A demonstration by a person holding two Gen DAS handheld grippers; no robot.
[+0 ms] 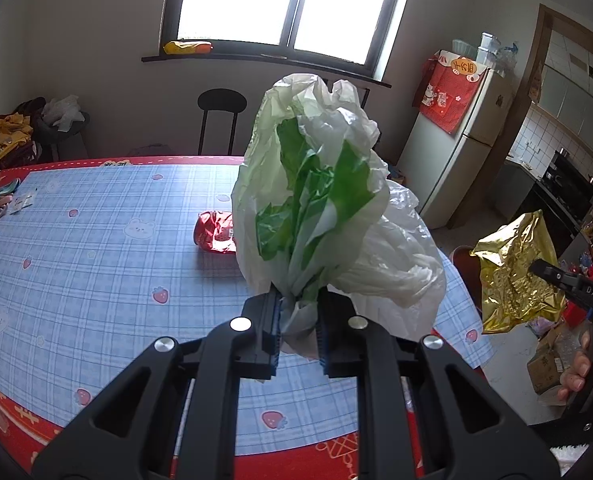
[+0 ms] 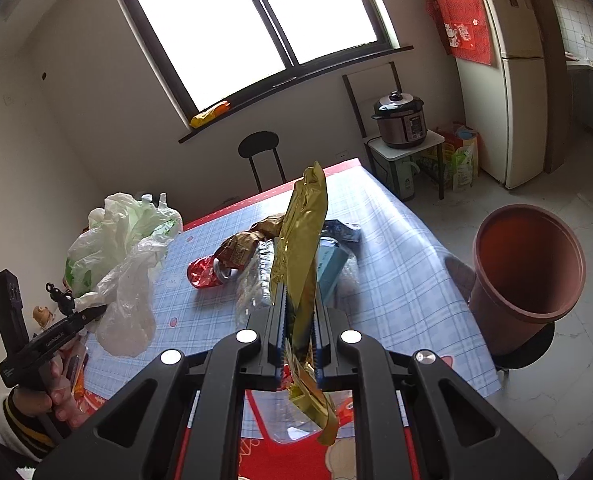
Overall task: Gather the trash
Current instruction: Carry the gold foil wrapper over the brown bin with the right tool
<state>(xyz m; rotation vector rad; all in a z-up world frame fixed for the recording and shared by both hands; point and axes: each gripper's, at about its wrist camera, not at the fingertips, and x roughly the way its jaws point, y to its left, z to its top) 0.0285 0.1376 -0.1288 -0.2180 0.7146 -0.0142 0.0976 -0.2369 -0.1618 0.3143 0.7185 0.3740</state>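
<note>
The plastic bag [image 1: 320, 200], soft, light and slippery, billows above the left gripper [image 1: 298, 320], which pinches its bunched neck, the best hold; the stiffer, crinkly gold foil wrapper [image 2: 298, 248] stands clamped in the right gripper [image 2: 299, 344], brown bin [image 2: 528, 264] to its right; table litter ahead is partly hidden.

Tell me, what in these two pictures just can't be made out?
- Left view: the plastic bag in the left tool hides most of the red wrapper and the table behind it.
- Left view: the bin is mostly hidden by the bag and the gold packet.
- Right view: the gold packet covers part of the trash pile; what the blue item is stays unclear.
- Right view: print on the fridge cloth is too small.
</note>
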